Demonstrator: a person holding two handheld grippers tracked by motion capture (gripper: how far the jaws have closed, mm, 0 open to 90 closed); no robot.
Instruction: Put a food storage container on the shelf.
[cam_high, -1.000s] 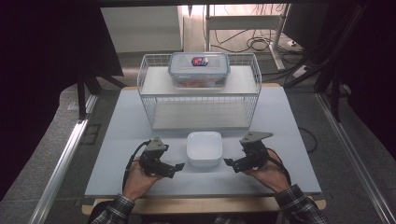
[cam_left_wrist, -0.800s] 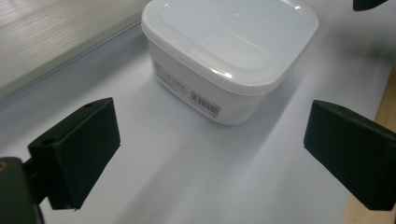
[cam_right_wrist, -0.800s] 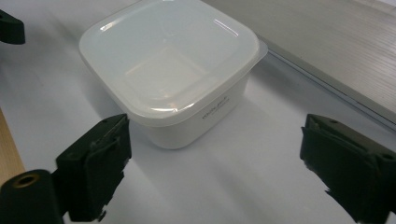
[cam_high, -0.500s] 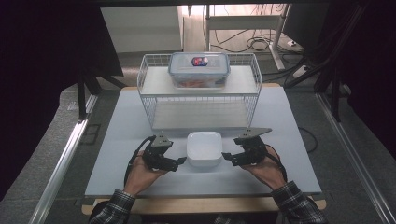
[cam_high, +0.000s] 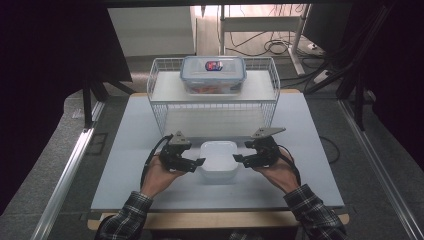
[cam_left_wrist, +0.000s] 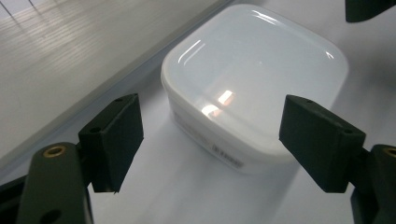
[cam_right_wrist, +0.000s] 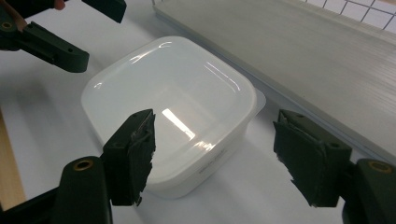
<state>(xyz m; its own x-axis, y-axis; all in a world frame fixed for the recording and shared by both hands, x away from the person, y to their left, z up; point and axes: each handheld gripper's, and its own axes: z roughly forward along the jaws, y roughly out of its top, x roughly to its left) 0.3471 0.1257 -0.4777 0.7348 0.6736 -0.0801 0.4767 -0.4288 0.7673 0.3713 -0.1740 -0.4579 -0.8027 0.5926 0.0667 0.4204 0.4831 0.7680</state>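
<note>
We held the left tongs (cam_high: 196, 163) and right tongs (cam_high: 238, 158) beside the white container (cam_high: 218, 158) on the table (cam_high: 125, 150); both had just been closing, jaws apart, clear of it.

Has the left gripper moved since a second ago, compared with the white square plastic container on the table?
Yes. The left gripper has moved inward toward the white square plastic container; its jaws have been closing but press on nothing.

White wire rack (cam_high: 160, 107) at the table's (cam_high: 125, 165) far side, clip-lid container (cam_high: 213, 75) on top
</note>
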